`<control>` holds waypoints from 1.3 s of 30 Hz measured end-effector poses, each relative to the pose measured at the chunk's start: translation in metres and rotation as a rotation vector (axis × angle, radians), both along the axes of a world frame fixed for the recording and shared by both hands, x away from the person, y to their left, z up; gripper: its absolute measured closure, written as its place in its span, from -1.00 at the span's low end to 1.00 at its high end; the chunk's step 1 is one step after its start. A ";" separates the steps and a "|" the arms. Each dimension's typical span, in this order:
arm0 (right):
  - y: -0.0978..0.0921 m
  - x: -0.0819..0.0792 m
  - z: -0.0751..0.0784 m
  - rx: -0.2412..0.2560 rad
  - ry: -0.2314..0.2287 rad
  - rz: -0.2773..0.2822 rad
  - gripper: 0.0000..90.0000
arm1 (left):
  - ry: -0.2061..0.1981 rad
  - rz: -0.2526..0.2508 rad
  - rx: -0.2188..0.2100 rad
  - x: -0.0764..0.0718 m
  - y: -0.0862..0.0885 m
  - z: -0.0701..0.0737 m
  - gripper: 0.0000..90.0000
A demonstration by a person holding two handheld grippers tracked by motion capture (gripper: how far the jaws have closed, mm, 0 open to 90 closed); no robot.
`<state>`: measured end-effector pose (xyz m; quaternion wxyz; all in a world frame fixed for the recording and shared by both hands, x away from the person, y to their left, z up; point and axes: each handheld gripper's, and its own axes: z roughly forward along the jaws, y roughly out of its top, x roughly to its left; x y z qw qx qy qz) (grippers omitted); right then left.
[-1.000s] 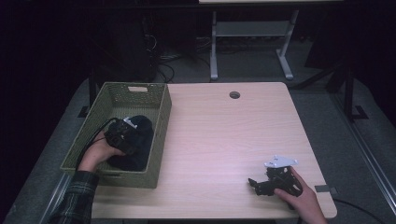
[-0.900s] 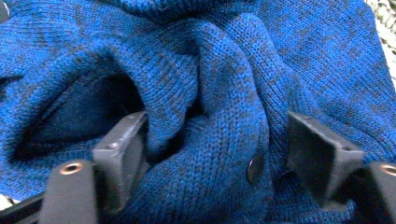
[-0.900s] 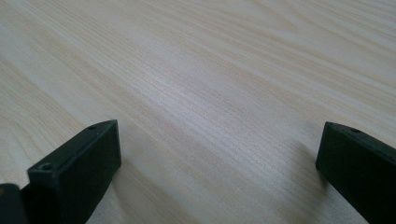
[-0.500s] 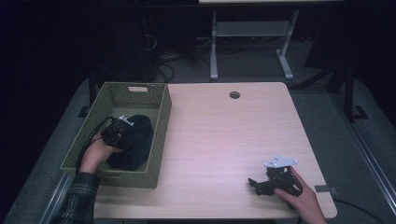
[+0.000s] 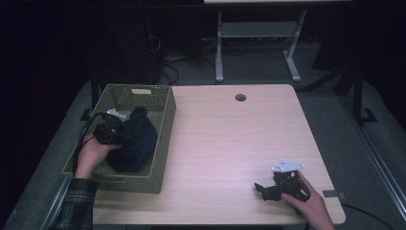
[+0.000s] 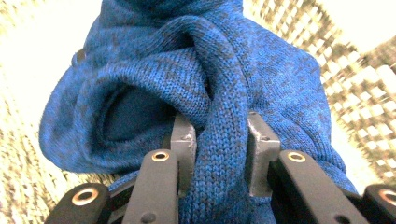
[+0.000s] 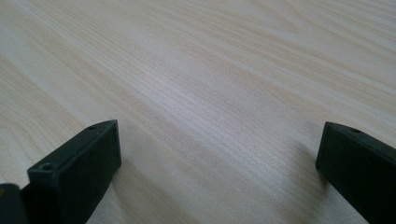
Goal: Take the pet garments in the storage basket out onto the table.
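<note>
Blue knitted garment [image 6: 219,93] is seen gripped at close range in the left gripper view: a thick rolled fold of it is pinched between the two jaws of the left hand-held gripper [image 6: 219,154], which are closed onto the knit from either side. In the high view the same garment [image 5: 136,141] is shown lying bundled inside the green woven basket [image 5: 165,124] at the left of the worktop [image 5: 230,143], with the left hand-held gripper [image 5: 111,134] pressed against its near-left side. The step in hand is judged to be the taking hold of the garment for lifting out of the basket; the grasp looks made, and the lift not yet begun. For the next move, a rise clear of the basket wall is called for, with the pinch kept firm so that the fold is not let slip.

Nearer the person's edge, the right hand-held gripper [image 5: 282,184] is rested on the worktop at the right, well apart from the basket. In the right gripper view its jaws are spread wide over bare wood, with nothing between them.

What kind of garment it is cannot be told, since it is bunched up. The basket floor beneath it is hidden, and the dark room beyond the worktop is hard to make out.
</note>
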<state>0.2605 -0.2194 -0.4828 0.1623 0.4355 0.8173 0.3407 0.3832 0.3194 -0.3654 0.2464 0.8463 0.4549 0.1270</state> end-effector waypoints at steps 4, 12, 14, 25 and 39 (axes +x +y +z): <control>0.000 0.000 0.000 0.000 0.000 0.000 -1.00 | -0.023 -0.009 -0.041 -0.003 0.000 0.013 0.54; 0.000 0.000 0.000 0.000 0.000 0.001 -1.00 | -0.078 -0.015 -0.064 -0.006 -0.004 0.048 0.54; 0.000 0.000 0.000 0.000 0.000 0.001 -1.00 | -0.091 -0.024 -0.077 -0.007 -0.005 0.057 0.55; 0.000 0.000 0.000 0.001 0.003 -0.001 -1.00 | -0.144 -0.074 -0.115 -0.009 -0.021 0.093 0.55; 0.000 0.000 0.000 0.003 0.002 -0.002 -1.00 | -0.182 -0.124 -0.176 -0.008 -0.038 0.115 0.55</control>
